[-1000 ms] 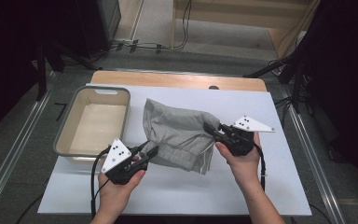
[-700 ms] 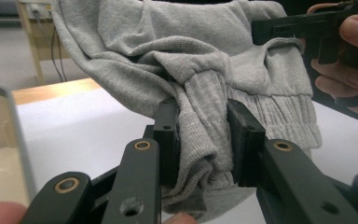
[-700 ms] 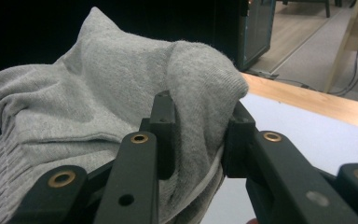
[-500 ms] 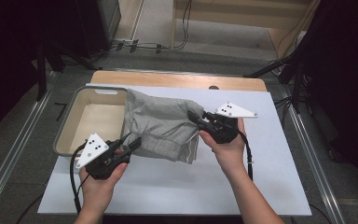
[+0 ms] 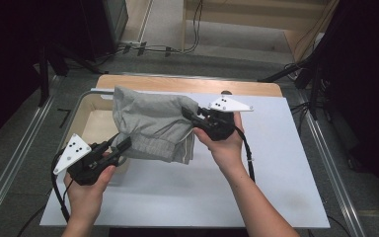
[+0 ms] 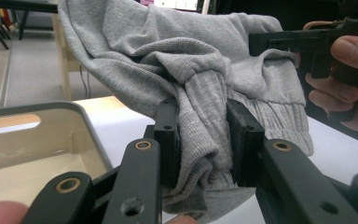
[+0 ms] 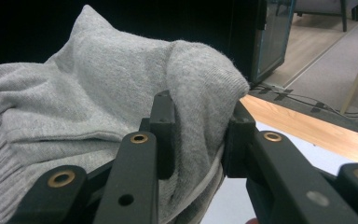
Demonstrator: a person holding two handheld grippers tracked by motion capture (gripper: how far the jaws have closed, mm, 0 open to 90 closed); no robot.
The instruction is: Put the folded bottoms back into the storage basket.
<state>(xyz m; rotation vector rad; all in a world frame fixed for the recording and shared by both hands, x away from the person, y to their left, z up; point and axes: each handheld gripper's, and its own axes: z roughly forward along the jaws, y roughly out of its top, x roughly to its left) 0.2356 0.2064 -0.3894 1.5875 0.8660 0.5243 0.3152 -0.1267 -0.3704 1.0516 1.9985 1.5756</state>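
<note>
Your left hand-held gripper (image 5: 122, 146) pinches the ribbed cuff of the grey sweatshirt (image 5: 150, 123); your right hand-held gripper (image 5: 190, 114) pinches a folded edge. The garment hangs between them above the surface (image 5: 276, 173), at the near right of the tub (image 5: 86, 101). It's soft and light and will likely sag, so hold the thicker hems.

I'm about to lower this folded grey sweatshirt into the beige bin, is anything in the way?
Nothing visible. The grey knit sweatshirt, held by both grippers, hangs partly over the beige plastic bin, whose visible interior looks empty.
</note>
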